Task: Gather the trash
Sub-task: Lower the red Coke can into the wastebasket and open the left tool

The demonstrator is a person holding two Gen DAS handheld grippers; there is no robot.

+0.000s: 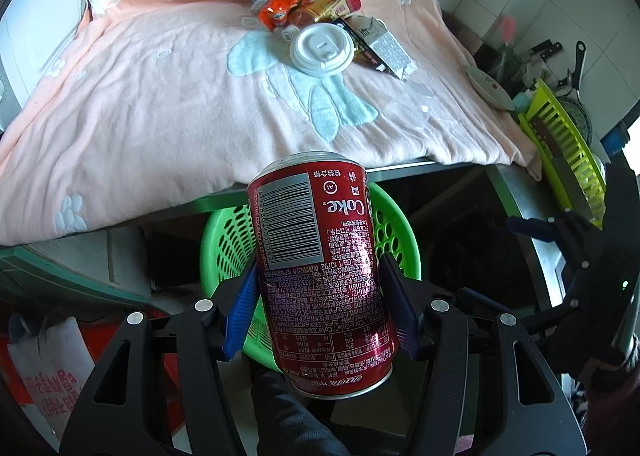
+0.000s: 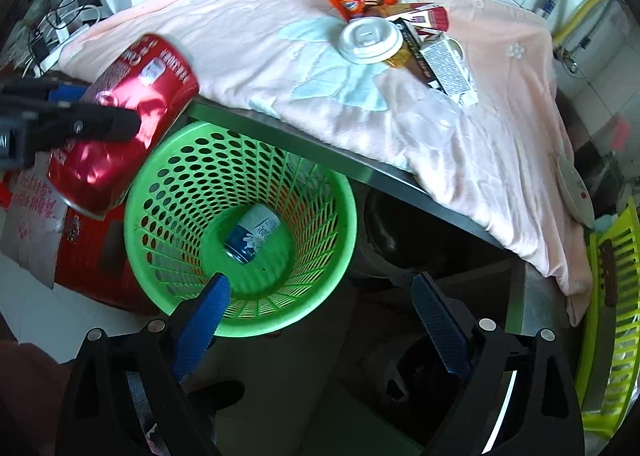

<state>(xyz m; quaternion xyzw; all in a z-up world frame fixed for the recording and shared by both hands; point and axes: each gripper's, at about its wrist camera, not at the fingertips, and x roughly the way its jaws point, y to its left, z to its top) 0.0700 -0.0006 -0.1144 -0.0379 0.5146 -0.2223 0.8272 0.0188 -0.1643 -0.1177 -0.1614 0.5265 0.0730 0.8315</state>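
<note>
My left gripper point(image 1: 318, 292) is shut on a red Coke can point(image 1: 320, 268), holding it upside down above the green basket point(image 1: 396, 232) below the table edge. In the right wrist view the can point(image 2: 120, 124) hangs at the basket's left rim point(image 2: 136, 192), and a blue-and-white can point(image 2: 252, 234) lies on the basket floor. My right gripper point(image 2: 320, 296) is open and empty over the basket's near right side. On the pink blanket point(image 1: 160, 96) lie a white cup lid point(image 1: 322, 48), an orange wrapper point(image 1: 284, 4), a red-and-gold packet point(image 1: 340, 6) and a small carton point(image 1: 384, 48).
A yellow-green dish rack point(image 1: 564, 160) with a knife stands at the table's right end, beside a plate point(image 1: 490, 88). A red bag point(image 2: 92, 256) sits on the floor left of the basket. A dark pot point(image 2: 384, 232) sits under the table.
</note>
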